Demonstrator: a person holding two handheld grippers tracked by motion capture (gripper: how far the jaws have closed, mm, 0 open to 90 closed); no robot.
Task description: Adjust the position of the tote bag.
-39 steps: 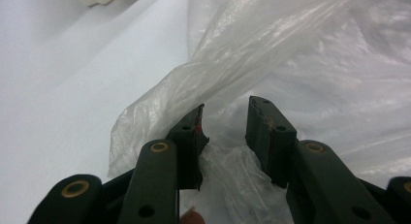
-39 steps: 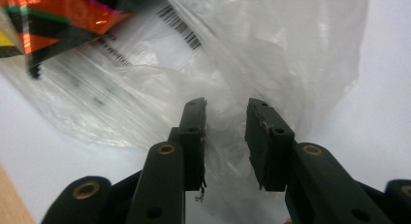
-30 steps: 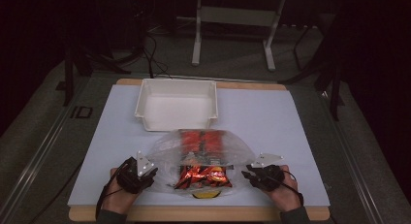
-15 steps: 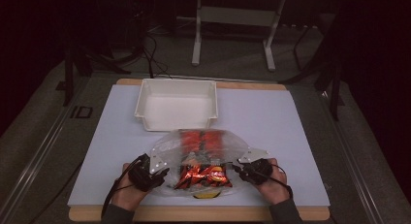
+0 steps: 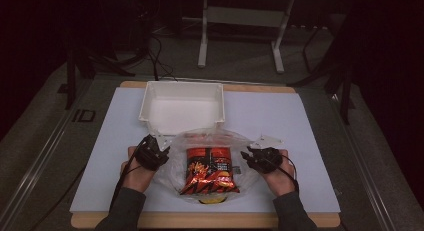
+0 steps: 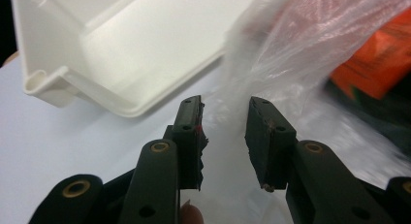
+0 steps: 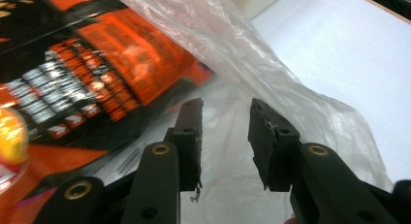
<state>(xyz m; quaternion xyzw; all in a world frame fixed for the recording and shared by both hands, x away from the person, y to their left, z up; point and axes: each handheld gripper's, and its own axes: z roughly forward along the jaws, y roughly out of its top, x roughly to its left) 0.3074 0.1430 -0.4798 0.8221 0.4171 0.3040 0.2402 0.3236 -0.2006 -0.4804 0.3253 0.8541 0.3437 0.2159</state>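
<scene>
Snack packet (image 5: 210, 170), orange and black, lying flat inside a clear plastic bag (image 5: 235, 141) on the near middle of the white tabletop (image 5: 310, 141); a yellow patch shows at its near end. Left tool (image 5: 165, 152) at the bag's left edge, right tool (image 5: 246, 156) at its right edge, each held in a hand entering from the near side. In the left gripper view, the left tool's jaws stand partly apart, having just been closing, with a fold of bag film (image 6: 261, 64) between and beyond them; whether the pads press on it cannot be told. In the right gripper view, the right tool's jaws stand partly apart, having just been opening, with film (image 7: 228, 136) lying in the gap, not visibly pinched. Beyond the bag, just past its far edge, a white rectangular tray (image 5: 150, 98) sits empty.
</scene>
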